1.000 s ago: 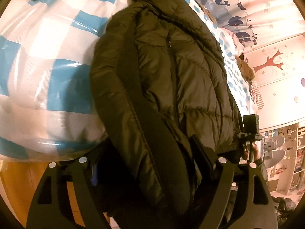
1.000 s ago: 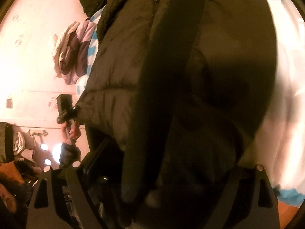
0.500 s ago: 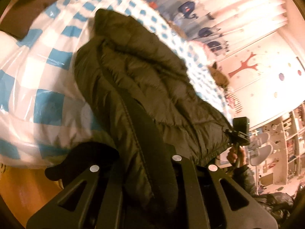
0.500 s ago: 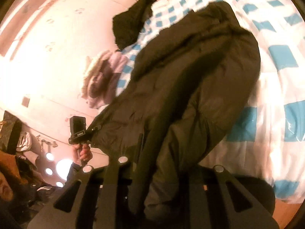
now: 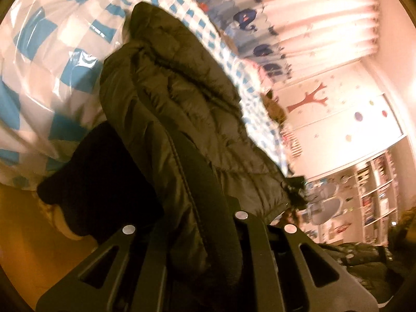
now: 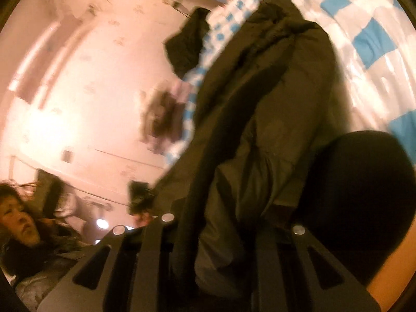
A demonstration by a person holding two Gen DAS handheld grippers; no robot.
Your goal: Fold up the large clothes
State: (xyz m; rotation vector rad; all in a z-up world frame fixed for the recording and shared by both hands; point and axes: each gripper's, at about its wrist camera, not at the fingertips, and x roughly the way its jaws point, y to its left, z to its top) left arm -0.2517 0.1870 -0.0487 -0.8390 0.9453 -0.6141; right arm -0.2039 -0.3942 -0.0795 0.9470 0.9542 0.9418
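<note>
Left gripper (image 5: pixel 200 231): fingers drawn close together on a thick fold at the lower edge of the dark olive puffer jacket (image 5: pixel 182 98), along its zipper seam; the fabric fills the gap between the fingers. Right gripper (image 6: pixel 228 236): likewise nearly closed, clamping a bunch of the same jacket (image 6: pixel 265 119) at its lower edge; this view is motion-blurred. From both grips the jacket stretches away across the blue-and-white checked bedcover (image 5: pixel 52 59), its hood end farthest from the cameras. A black rounded shape (image 5: pixel 101 182), which cannot be identified, sits just beside the held edge, between the jacket and the bedcover's near side; the same shape (image 6: pixel 358 197) appears in the right view. Beyond the bed: a curtain with whale prints (image 5: pixel 260 26), a wall with a red tree decal (image 5: pixel 309 101) and shelving (image 5: pixel 377 195). In the right view a separate dark garment (image 6: pixel 187 44) lies at the bed's far side against a pale wall (image 6: pixel 91 83).
</note>
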